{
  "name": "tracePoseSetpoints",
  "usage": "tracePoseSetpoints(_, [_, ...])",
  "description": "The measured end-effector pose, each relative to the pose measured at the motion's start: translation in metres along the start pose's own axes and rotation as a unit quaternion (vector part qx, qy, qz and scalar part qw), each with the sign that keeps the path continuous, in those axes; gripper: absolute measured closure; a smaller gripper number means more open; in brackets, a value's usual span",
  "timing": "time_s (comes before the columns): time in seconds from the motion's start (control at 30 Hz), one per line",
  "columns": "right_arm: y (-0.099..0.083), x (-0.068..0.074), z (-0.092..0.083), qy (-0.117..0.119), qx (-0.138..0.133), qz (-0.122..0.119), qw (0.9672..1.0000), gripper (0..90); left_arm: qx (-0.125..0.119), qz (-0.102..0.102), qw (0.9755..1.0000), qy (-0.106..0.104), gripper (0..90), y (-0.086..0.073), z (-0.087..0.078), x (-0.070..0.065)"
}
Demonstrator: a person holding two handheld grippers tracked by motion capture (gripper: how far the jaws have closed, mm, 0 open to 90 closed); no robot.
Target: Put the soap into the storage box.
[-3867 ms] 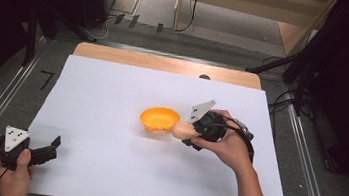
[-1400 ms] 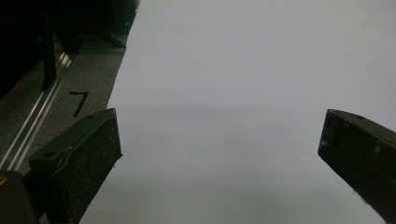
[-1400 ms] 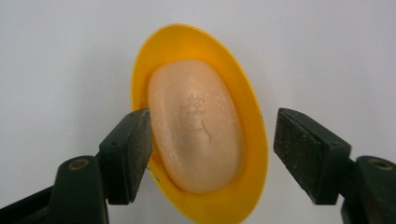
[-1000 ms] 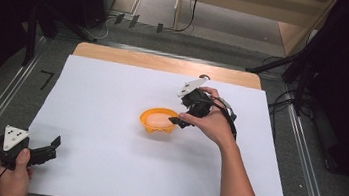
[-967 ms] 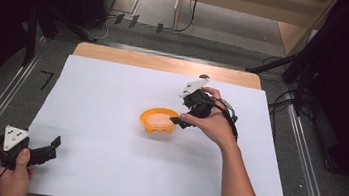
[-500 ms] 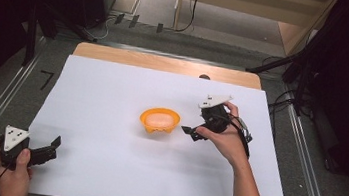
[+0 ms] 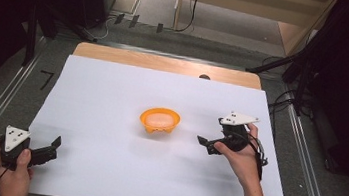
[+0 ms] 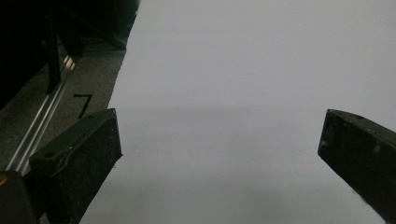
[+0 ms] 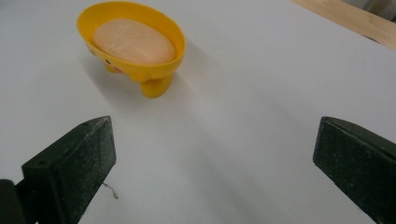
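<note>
High view: right gripper [image 7: 205, 145] sits just right of the bowl [image 7: 159, 121] (soap [image 7: 158, 120] inside), jaws wide and empty; left gripper [image 7: 50, 146], also wide, is far off.

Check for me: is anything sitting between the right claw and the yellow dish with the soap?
Nothing visible. The right claw stands open, and only bare white sheet lies between it and the yellow dish holding the soap.

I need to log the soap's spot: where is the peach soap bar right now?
The soap bar lies inside the yellow dish near the middle of the white sheet in the high view, left of the open right claw and clear of it.
</note>
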State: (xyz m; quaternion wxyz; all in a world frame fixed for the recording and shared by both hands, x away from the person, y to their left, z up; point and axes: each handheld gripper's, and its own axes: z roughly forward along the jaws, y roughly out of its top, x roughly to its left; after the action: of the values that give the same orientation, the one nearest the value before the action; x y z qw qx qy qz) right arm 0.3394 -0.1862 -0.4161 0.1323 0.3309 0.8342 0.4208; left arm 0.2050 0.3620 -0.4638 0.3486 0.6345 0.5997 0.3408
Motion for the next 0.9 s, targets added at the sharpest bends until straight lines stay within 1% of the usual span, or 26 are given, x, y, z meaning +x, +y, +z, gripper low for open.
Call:
tracePoseSetpoints(0.13, [-0.014, 0.001, -0.009, -0.010, -0.005, 0.008, 0.9999, 0.0, 0.000, 0.000, 1.0000, 0.000, 0.0, 0.000, 0.000, 0.000])
tracePoseSetpoints(0.17, [-0.023, 0.001, -0.013, -0.017, -0.006, 0.013, 0.9998, 0.0, 0.001, 0.001, 1.0000, 0.001, 0.0, 0.000, 0.000, 0.000])
tracePoseSetpoints(0.2, [-0.023, 0.001, -0.013, -0.017, -0.006, 0.013, 0.9998, 0.0, 0.001, 0.001, 1.0000, 0.001, 0.0, 0.000, 0.000, 0.000])
tracePoseSetpoints(0.37, [-0.045, 0.002, -0.022, -0.026, -0.011, 0.030, 0.9992, 0.0, 0.001, 0.001, 1.0000, 0.001, 0.0, 0.000, 0.000, 0.000])
tracePoseSetpoints(0.4, [-0.050, 0.002, -0.024, -0.028, -0.016, 0.035, 0.9989, 0.0, 0.001, 0.001, 1.0000, 0.001, 0.0, 0.000, 0.000, 0.000])
tracePoseSetpoints(0.57, [-0.071, 0.000, -0.035, -0.038, -0.017, 0.051, 0.9979, 0.0, 0.000, 0.002, 1.0000, 0.001, 0.0, 0.000, 0.000, -0.001])
tracePoseSetpoints(0.7, [-0.084, -0.003, -0.046, -0.046, -0.021, 0.057, 0.9971, 0.0, 0.000, 0.003, 1.0000, 0.002, 0.0, 0.000, 0.000, -0.001])
tracePoseSetpoints(0.9, [-0.104, -0.004, -0.061, -0.064, -0.034, 0.075, 0.9946, 0.0, -0.002, 0.002, 1.0000, 0.001, 0.0, 0.000, 0.000, -0.001])
